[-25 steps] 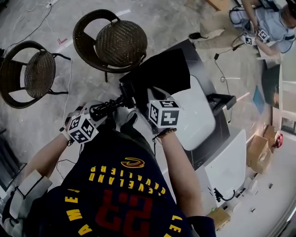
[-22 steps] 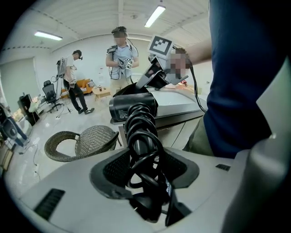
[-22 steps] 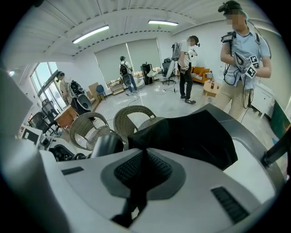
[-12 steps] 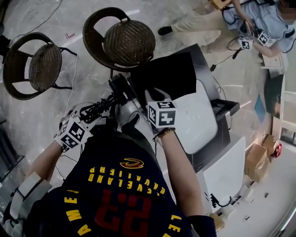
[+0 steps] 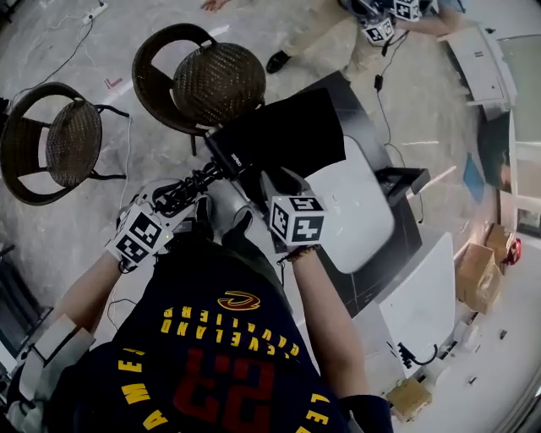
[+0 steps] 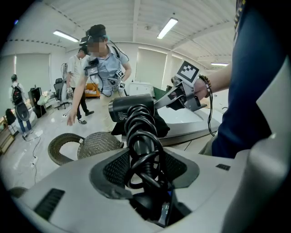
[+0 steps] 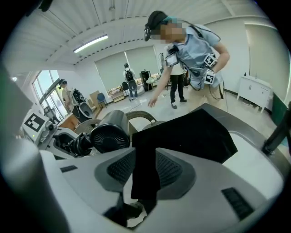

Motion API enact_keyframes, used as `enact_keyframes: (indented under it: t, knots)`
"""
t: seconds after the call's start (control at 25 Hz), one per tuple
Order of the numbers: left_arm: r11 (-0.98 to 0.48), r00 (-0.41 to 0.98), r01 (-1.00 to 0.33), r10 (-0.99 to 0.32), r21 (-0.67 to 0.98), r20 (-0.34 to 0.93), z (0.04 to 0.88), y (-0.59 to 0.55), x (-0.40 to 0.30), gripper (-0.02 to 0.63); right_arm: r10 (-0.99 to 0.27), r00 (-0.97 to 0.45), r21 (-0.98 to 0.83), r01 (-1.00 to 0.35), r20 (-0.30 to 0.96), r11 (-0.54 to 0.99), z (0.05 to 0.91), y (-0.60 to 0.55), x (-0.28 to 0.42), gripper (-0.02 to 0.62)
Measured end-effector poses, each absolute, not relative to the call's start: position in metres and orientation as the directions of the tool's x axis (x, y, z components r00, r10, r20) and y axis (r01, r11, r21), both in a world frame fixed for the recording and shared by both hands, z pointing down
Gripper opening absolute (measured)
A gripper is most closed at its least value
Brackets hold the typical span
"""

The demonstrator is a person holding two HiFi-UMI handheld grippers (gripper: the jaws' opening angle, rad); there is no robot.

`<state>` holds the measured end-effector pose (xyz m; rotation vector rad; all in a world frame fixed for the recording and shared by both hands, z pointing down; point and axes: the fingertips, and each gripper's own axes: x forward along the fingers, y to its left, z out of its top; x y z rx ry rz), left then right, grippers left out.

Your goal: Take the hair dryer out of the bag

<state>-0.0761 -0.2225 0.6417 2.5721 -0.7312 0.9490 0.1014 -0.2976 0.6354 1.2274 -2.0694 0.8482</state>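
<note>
A black hair dryer (image 5: 225, 153) has its cord wound round the handle, and my left gripper (image 5: 188, 196) is shut on that handle (image 6: 142, 150). Its barrel (image 7: 109, 132) is out in the air to the left of the black bag (image 5: 292, 135). The bag lies on the table's edge, and a strip of it (image 7: 145, 173) hangs between the pads of my right gripper (image 5: 269, 179). Those jaws have just been opening and stand apart, with the cloth loose in the gap.
Two wicker chairs (image 5: 215, 80) (image 5: 63, 139) stand on the floor beyond the dryer. The dark table with a white oval top (image 5: 359, 203) runs to the right. Another person (image 5: 372, 21) with grippers stands at the far side. Cardboard boxes (image 5: 478, 275) sit at the right.
My left gripper has lifted the dryer, so its barrel now shows clear of the bag's edge. The other person has moved across the top of the head view.
</note>
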Motion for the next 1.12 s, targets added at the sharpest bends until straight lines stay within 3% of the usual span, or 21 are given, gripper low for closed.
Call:
enact_keyframes:
  t: [0.6,1.12]
  knots:
    - [-0.891,0.672,-0.447,-0.273,0.083,0.689,0.658,-0.3,0.022,0.207,-0.675,-0.265,-0.294,-0.953,0.688,0.074,0.612,-0.244,0.195,0.133]
    - [-0.866,0.593,-0.497,-0.294,0.054,0.75,0.693,-0.359,0.091,0.207,-0.699,-0.201,-0.324,-0.945,0.686,-0.047,0.614,-0.22,0.234,0.133]
